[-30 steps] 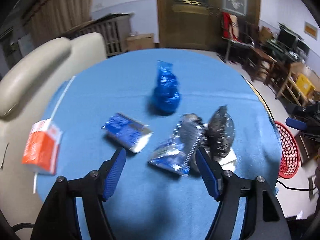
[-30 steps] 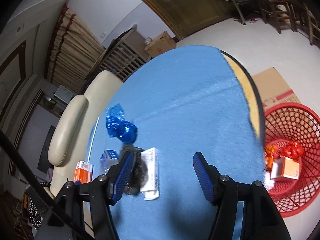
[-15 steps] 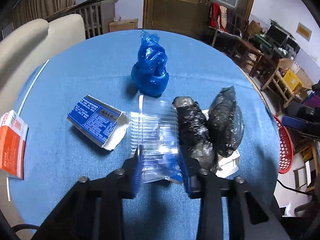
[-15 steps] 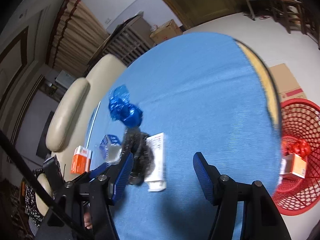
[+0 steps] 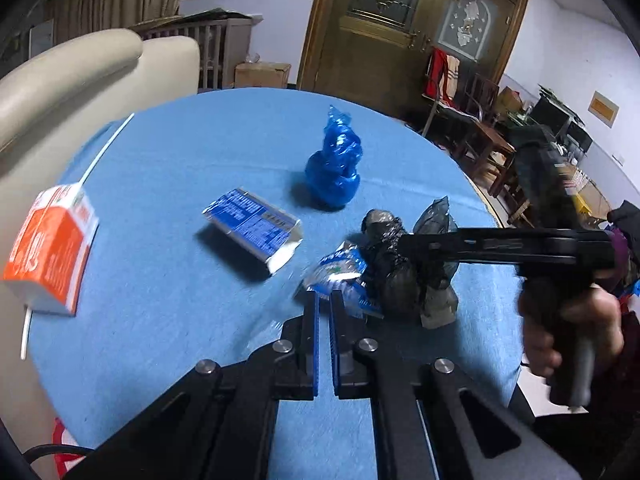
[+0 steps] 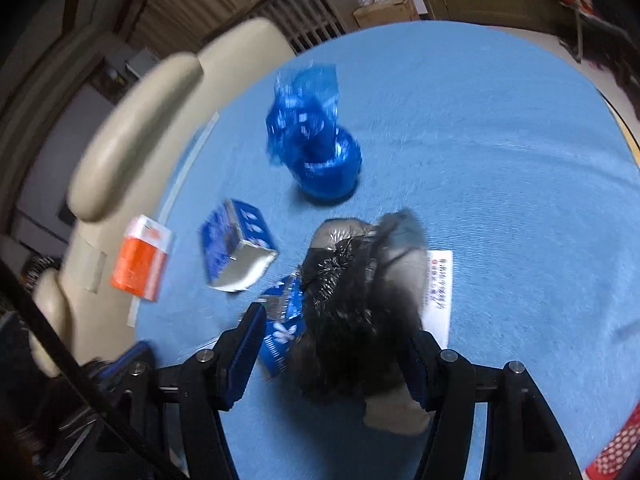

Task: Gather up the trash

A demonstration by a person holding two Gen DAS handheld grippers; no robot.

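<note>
Trash lies on a round table with a blue cloth (image 5: 168,184). My left gripper (image 5: 324,300) is shut on a clear plastic wrapper with blue print (image 5: 340,272); the wrapper also shows in the right wrist view (image 6: 280,320). My right gripper (image 6: 332,340) is open, its fingers on either side of two black plastic bags (image 6: 352,304), which the left wrist view also shows (image 5: 392,256). A white paper slip (image 6: 440,288) lies under the bags. A blue knotted bag (image 5: 334,168), a blue-and-white carton (image 5: 252,228) and an orange-and-white carton (image 5: 48,248) lie further off.
A cream sofa (image 5: 80,76) stands behind the table's left side. A red mesh basket (image 6: 616,444) sits on the floor at the table's right. Wooden chairs and a door are in the background.
My left gripper closed on the clear wrapper and pulled it back slightly. My right gripper moved in from the table's right side and now straddles the black bags.
</note>
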